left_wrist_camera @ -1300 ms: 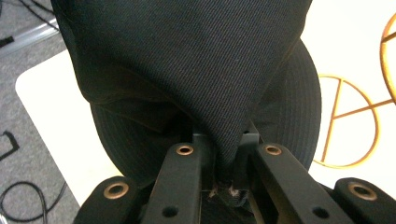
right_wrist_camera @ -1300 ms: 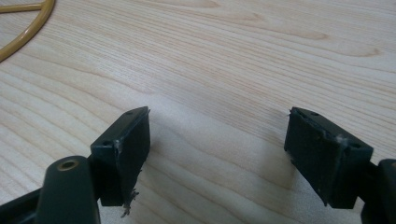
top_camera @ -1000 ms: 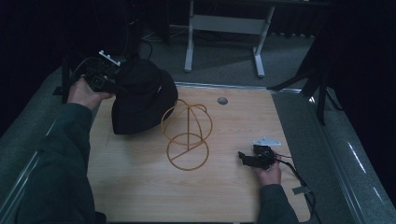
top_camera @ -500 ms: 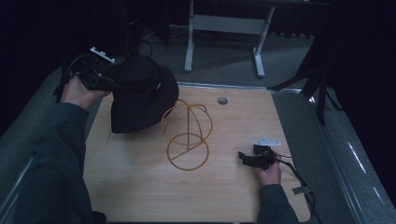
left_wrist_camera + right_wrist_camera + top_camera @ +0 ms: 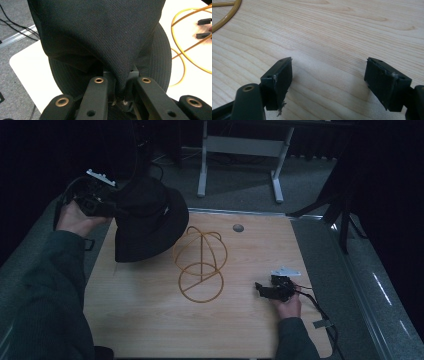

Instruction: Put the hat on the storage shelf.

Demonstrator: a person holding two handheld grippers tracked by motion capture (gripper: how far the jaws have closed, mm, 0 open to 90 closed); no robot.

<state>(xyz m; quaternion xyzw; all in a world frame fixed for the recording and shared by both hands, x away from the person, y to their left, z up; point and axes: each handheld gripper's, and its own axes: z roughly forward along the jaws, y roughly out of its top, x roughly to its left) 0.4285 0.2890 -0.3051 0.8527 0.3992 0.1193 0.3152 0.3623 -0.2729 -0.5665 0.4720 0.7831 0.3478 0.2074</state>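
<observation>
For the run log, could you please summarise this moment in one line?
left gripper: shut on black hat, lifted | right gripper: open on table | wire stand: bare

A: What blocks the middle of the frame?
B: The yellow wire stand (image 5: 200, 265), upright on the table (image 5: 140, 320); the black hat (image 5: 147, 217) hangs just upper left of it.
A: Open room?
B: Bare wood along the bottom and upper right, past a small grey disc (image 5: 238, 227).

Dim lab: bare wooden table (image 5: 150, 320)
</observation>
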